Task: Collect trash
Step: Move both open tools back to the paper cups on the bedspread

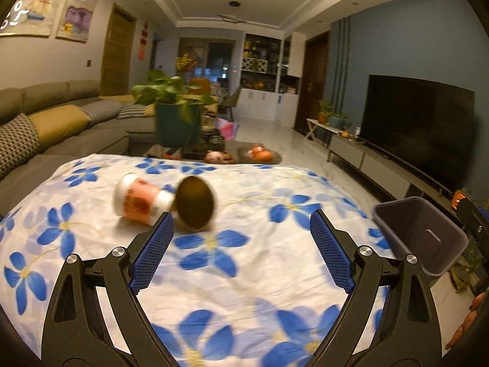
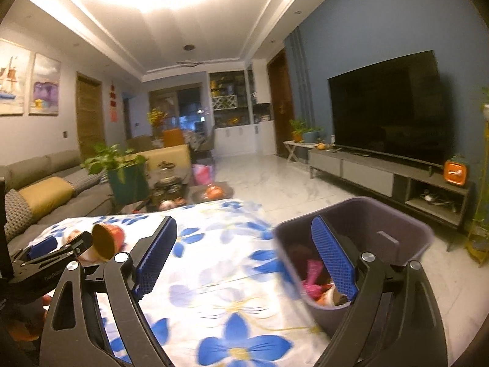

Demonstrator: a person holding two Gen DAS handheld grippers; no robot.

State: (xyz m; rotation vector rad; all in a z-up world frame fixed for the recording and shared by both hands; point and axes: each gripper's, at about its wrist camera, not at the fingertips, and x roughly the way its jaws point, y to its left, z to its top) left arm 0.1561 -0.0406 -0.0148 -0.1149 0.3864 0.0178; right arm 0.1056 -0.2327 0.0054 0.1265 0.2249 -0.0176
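Both tongs wide, nothing held: left gripper (image 1: 240,224), right gripper (image 2: 244,234). Tipped cup (image 1: 140,202) looks light and crushable, so I'd pinch its sidewall gently.

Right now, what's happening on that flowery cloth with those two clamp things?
A person is clearing trash with two handheld grippers. The left gripper is open and empty, pointed at a tipped red-and-white paper cup and a brown-topped cup lying on the blue-flowered cloth. The right gripper, also open and empty, sits by the dark plastic bin, which already holds wrappers.
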